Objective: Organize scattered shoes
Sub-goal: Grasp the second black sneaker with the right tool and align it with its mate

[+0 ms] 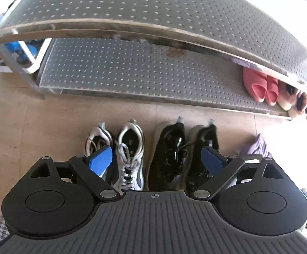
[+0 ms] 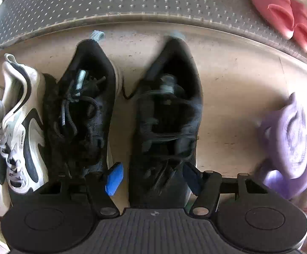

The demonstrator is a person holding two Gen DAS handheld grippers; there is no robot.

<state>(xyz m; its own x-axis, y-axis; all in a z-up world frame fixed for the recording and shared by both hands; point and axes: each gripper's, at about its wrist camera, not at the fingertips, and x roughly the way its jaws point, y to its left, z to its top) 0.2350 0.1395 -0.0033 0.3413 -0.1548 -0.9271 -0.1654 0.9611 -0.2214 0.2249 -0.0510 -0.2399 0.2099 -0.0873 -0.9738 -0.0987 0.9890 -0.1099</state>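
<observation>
Four sneakers stand in a row on the floor just in front of the shoe rack [image 1: 132, 78]: a white pair [image 1: 130, 154] to the left of a black pair [image 1: 168, 154]. The left claw [image 1: 156, 158] hangs wide above them, holding nothing. The right claw [image 2: 153, 178] straddles the rightmost black sneaker [image 2: 166, 127], pads spread at its sides; whether they grip it I cannot tell. Pink slippers [image 1: 259, 86] sit on the rack's lower shelf, at its right end.
</observation>
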